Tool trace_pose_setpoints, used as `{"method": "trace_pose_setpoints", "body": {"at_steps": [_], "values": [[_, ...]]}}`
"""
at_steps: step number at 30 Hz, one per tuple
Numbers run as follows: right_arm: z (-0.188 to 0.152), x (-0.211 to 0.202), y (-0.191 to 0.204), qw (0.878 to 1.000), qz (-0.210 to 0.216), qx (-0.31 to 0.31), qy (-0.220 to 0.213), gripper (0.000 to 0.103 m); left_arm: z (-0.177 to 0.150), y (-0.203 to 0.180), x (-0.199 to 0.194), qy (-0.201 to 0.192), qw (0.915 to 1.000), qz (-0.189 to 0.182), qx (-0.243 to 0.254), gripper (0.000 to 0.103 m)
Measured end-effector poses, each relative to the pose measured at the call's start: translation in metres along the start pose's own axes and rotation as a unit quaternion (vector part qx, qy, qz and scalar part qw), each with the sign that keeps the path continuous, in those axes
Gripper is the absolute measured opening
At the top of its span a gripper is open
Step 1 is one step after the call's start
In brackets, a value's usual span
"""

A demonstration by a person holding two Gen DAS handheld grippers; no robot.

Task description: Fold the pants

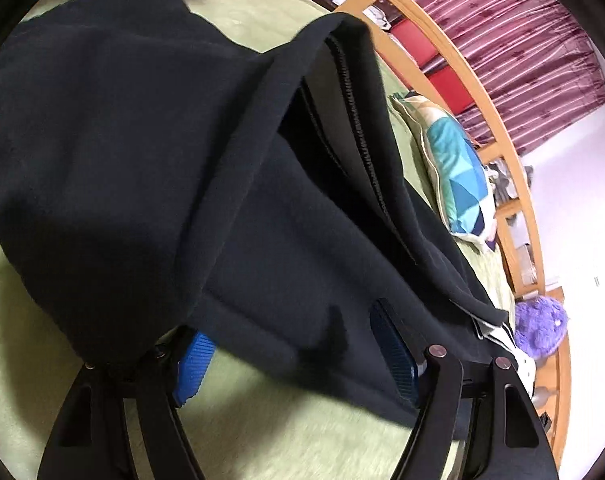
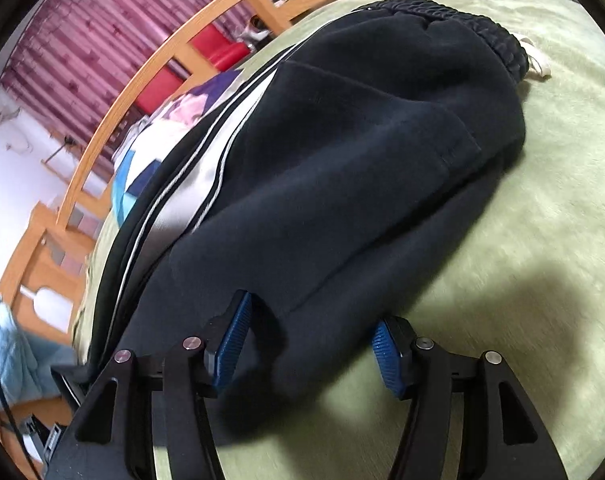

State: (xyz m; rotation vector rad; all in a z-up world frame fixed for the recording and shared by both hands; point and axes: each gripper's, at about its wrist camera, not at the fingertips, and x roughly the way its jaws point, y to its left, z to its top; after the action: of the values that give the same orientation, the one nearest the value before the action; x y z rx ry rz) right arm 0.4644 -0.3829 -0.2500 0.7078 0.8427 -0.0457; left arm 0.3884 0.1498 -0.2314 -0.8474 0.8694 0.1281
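Dark navy fleece pants (image 1: pixel 150 152) lie folded on a green bed cover (image 1: pixel 262 432). In the right wrist view the pants (image 2: pixel 362 184) show white side stripes (image 2: pixel 190 184), an elastic waistband (image 2: pixel 474 28) at the far end and a white drawstring (image 2: pixel 538 66). My left gripper (image 1: pixel 294 360) stands open at the near edge of the cloth. The fabric drapes over its blue pads (image 1: pixel 194 364) and none is pinched. My right gripper (image 2: pixel 308 350) is open too. The cloth's near edge lies loose between its pads (image 2: pixel 230 344), resting by the left one.
A wooden bed rail (image 1: pixel 442 36) curves behind the pants, with red boxes (image 1: pixel 412 36) and maroon curtains (image 1: pixel 514 20) beyond. A blue-patterned pillow (image 1: pixel 458 176) and a purple plush toy (image 1: pixel 540 328) lie by the rail. Light-blue cloth (image 2: pixel 14 352) sits off the bed.
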Motion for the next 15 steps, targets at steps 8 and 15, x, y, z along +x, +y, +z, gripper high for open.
{"method": "trace_pose_setpoints", "body": {"at_steps": [8,15], "values": [[0.018,0.006,0.017,1.000,-0.018,0.016,-0.013,0.011,-0.001,-0.015,0.007,-0.008,0.9964,0.083,0.011,0.012],[-0.003,-0.059,0.014,0.998,-0.033,0.005,-0.044,0.008,-0.036,-0.014,-0.038,-0.006,0.9963,0.071,0.048,0.008]]}}
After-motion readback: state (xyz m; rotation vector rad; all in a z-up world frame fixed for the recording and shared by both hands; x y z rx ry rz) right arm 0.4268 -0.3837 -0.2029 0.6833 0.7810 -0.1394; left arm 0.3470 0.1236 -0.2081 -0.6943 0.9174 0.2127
